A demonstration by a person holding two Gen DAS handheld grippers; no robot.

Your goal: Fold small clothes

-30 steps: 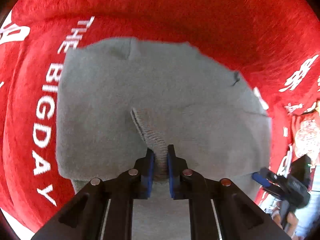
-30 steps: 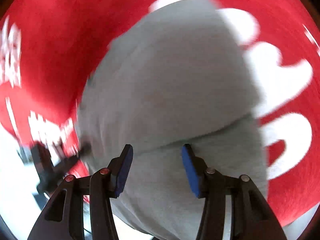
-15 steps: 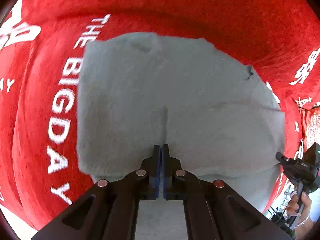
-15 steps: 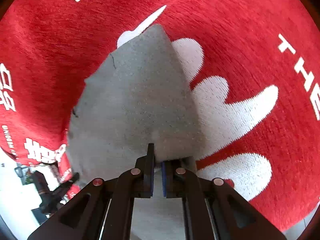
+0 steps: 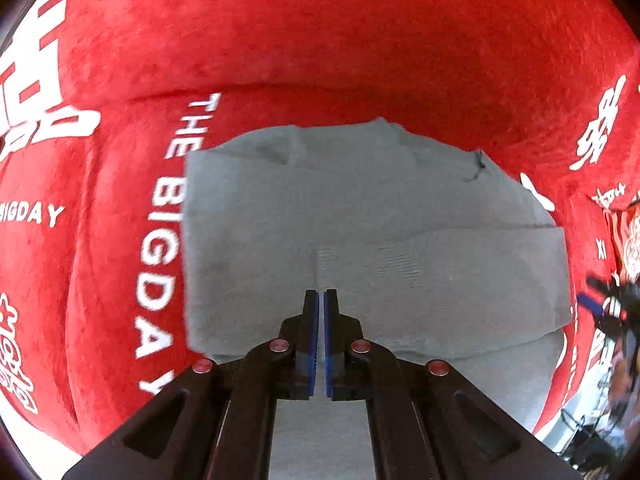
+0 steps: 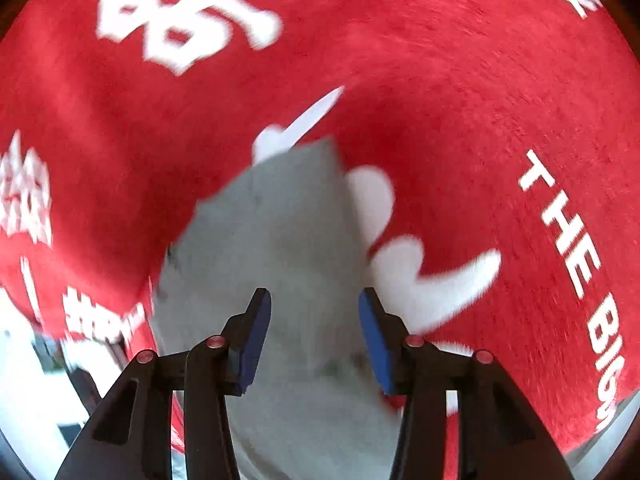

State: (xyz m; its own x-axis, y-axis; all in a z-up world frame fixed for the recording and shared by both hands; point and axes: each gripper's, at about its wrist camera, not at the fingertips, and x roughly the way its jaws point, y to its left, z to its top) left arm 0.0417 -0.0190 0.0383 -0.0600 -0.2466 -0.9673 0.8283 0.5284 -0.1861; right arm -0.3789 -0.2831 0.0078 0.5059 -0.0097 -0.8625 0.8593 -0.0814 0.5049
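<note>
Grey garment [image 5: 360, 248] lies flat, folded, centre frame on red printed cloth [image 5: 320, 40], long axis left-right in the left wrist view. Left gripper [image 5: 321, 300] directly above its near middle, pads pressed together, nothing visibly pinched. Right gripper [image 6: 315, 316] over the garment's lower end in its own view, jaws opening, fabric below but not clamped. Both equally near.

A home, seemingly — red plush printed blanket [image 5: 360, 60] as worktop.
</note>
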